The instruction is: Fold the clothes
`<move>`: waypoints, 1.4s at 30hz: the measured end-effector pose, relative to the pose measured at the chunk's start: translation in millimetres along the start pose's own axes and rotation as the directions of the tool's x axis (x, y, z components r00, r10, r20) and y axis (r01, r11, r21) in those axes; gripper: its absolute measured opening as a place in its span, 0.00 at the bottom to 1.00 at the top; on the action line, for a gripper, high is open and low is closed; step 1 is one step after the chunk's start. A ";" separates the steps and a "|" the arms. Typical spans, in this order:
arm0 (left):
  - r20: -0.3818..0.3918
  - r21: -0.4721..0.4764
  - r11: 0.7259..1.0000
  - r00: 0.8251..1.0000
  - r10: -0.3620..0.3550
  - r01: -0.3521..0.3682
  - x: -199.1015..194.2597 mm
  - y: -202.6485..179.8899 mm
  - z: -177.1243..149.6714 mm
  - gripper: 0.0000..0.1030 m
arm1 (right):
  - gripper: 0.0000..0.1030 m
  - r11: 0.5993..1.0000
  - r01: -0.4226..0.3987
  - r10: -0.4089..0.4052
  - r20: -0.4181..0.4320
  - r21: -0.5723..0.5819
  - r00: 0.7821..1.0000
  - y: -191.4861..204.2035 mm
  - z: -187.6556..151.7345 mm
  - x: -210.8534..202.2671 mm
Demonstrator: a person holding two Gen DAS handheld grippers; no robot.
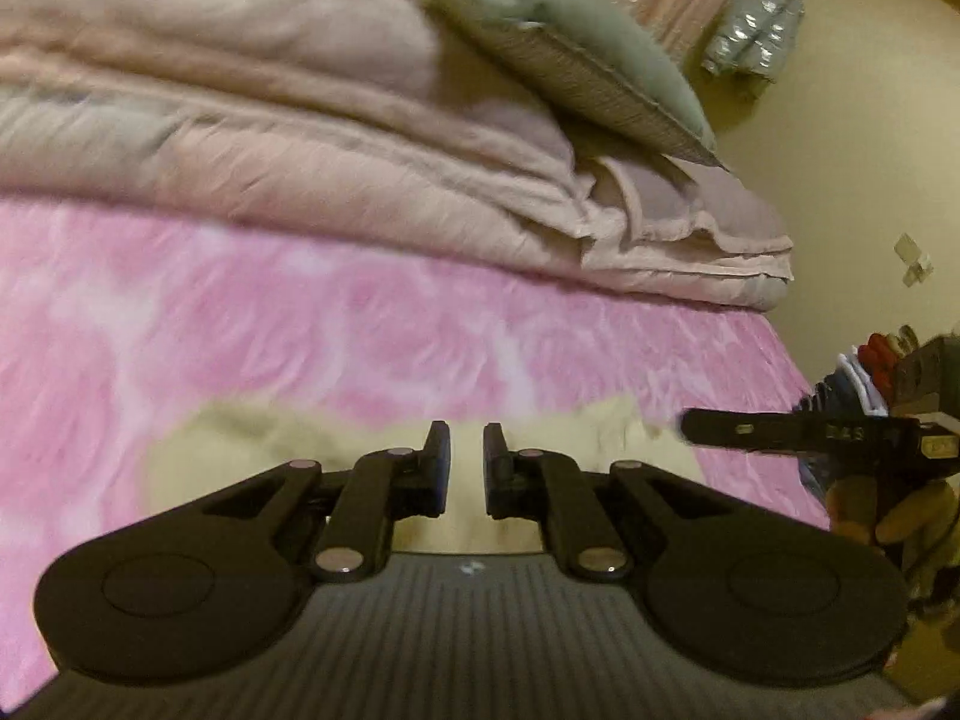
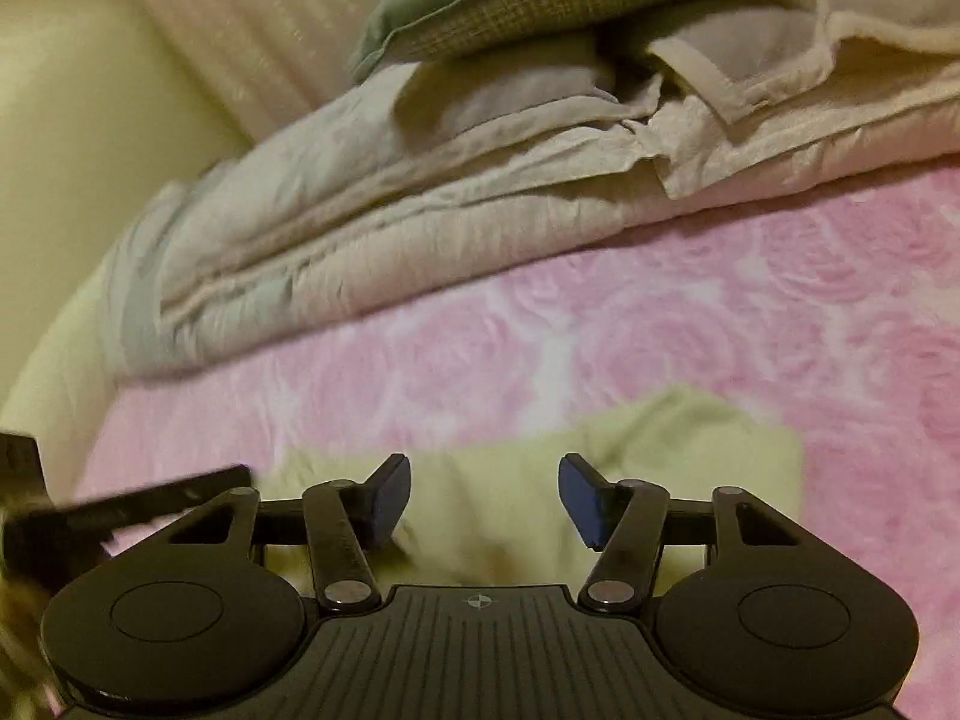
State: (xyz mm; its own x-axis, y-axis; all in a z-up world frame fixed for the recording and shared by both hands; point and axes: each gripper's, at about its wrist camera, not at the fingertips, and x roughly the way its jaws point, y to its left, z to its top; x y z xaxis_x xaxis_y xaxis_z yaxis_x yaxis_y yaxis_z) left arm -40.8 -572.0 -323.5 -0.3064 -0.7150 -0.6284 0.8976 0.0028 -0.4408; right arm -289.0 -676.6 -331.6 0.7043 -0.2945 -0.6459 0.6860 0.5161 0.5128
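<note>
Left gripper (image 1: 467, 462) first: its jaws are drawn in close, only a slim slot between the pads, and nothing is visibly pinched there. Pale yellow shows through the slot, and that is the yellow garment (image 1: 270, 450) lying flat on the bed, directly under and just ahead of the fingertips, spreading to both sides of them.

Over to the right gripper (image 2: 485, 498): jaws spread wide, blue pads facing each other, nothing held. The same garment lies beneath it too, running forward past the right finger to a squared-off edge. Whether either gripper's fingertips actually touch the cloth I cannot tell; the views are blurred.

The two grippers sit side by side. From the left wrist, the right one pokes in level from the right edge, with the person's hand (image 1: 888, 516) wrapped around its handle below. From the right wrist, a black finger of the left one slants in at the lower left.

Ahead of both grippers, beyond the garment, stretches the pink rose-patterned bed cover (image 1: 300, 330). Further ahead a folded beige quilt (image 1: 300, 150) lies in thick layers across the bed, and a green pillow (image 1: 570, 42) rests tilted on top of it. Far ahead and to the right of the left gripper, something silver and shiny (image 1: 756, 24) hangs against the cream wall (image 1: 840, 150).
</note>
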 end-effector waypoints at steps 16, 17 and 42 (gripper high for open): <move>-0.093 0.316 0.944 0.987 0.133 -0.098 -24.7 -37.4 -88.3 0.07 | 0.55 0.890 0.230 -0.271 -0.050 -0.393 0.961 42.1 -91.5 -7.7; -0.122 0.306 0.947 0.983 0.138 -0.095 -31.1 -35.4 -97.8 0.08 | 0.55 0.894 0.248 -0.297 -0.077 -0.374 0.952 39.1 -104.8 -14.7; -0.426 -0.096 0.868 0.808 0.407 -0.488 -253.8 -49.5 -298.4 0.09 | 0.55 0.875 0.353 -0.472 -0.416 -0.331 0.777 28.5 -324.7 -209.5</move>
State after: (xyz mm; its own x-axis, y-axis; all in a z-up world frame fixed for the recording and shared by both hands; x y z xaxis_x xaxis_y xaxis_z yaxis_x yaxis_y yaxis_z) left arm -102.0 -182.1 -333.5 -0.0175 -0.2783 -0.9603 0.8978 0.4183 -0.1376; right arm -476.2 -339.0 -365.3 0.1482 -0.1375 -0.9793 0.7888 0.6138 0.0332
